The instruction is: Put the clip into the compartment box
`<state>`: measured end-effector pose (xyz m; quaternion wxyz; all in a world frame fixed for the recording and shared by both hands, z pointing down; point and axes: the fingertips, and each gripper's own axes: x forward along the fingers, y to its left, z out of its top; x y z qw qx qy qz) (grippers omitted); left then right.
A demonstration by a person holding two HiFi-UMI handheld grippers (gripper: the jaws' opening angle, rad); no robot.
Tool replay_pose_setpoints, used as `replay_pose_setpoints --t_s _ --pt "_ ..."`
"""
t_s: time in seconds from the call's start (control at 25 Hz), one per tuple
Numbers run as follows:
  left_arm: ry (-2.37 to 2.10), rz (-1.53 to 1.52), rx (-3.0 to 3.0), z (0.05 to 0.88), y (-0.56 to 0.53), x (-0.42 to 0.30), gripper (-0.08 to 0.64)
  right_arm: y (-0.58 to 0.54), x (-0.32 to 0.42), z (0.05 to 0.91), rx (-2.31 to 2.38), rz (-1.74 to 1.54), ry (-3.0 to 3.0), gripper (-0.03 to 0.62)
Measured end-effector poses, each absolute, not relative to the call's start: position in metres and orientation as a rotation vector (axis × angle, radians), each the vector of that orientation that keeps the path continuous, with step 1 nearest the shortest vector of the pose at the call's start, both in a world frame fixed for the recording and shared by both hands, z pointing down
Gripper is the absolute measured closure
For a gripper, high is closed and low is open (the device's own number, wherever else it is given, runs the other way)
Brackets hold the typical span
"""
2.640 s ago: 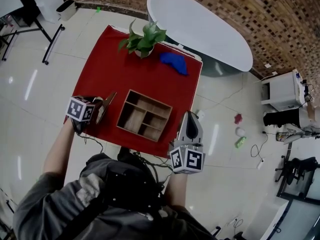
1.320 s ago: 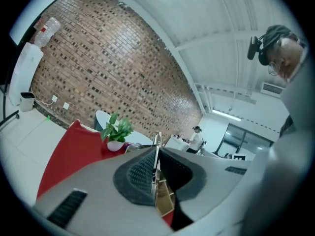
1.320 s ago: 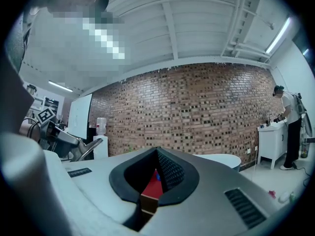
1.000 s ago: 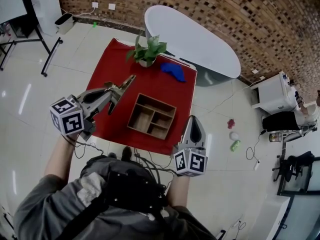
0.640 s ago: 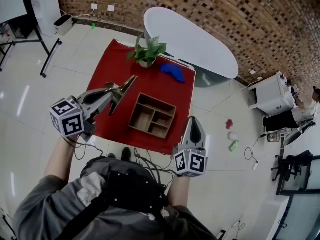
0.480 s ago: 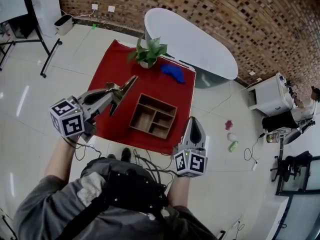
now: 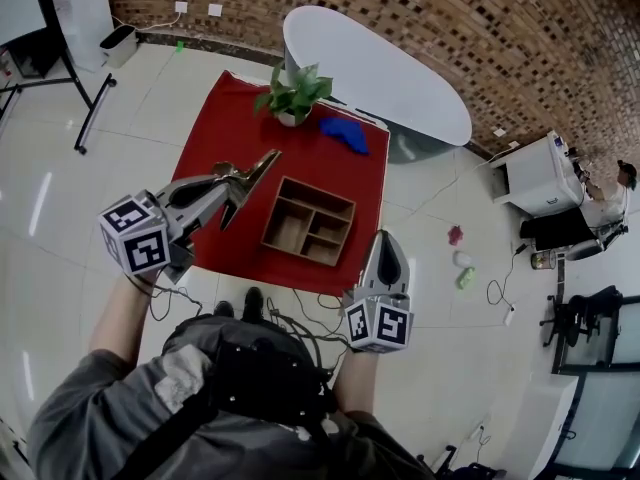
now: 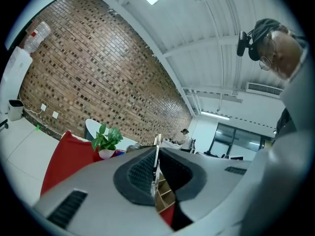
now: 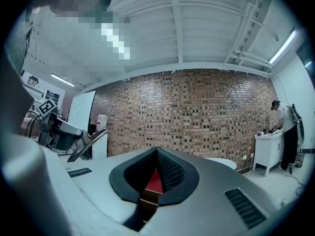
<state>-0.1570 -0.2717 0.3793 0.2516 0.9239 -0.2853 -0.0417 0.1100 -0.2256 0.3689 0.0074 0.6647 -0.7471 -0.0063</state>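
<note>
One thin metal clip [image 7: 258, 163], likely light, stiff and slippery: your left gripper [image 7: 240, 176] pinches its flat faces, left of the compartment box [image 7: 320, 190]; your right gripper [image 7: 386, 240] is clenched, empty.

The compartment box [image 7: 308, 222] is bare matt wood and sits on a matt red cloth [image 7: 230, 128]. The floor [image 7: 50, 188] tiles are glossy, and the wall [image 7: 450, 18] is rough brick. The left gripper [image 8: 157, 145] has matt grey plastic shells and ribbed black pads [image 8: 141, 172]. The clip [image 8: 156, 167] between them looks like thin bright metal.
</note>
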Motion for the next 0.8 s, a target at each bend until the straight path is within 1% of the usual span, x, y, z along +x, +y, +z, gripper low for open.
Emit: replay_pose_setpoints --t_s 0.16,0.4,0.64,0.8 --pt "-0.723 -0.073 2.532 0.388 -0.269 -0.139 0.508 -0.211 0.119 0.368 2.117 -0.011 -2.284 0.574" --pt "-0.643 0.019 2.603 0.424 -0.270 -0.094 0.508 -0.188 0.141 0.380 2.184 0.009 -2.187 0.574" --pt "-0.592 0.066 2.638 0.459 -0.271 -0.040 0.508 -0.199 0.167 0.385 2.188 0.003 -2.195 0.574" --pt "-0.667 0.134 2.631 0.484 -0.278 -0.015 0.508 -0.216 0.186 0.380 2.149 -0.021 -2.234 0.573"
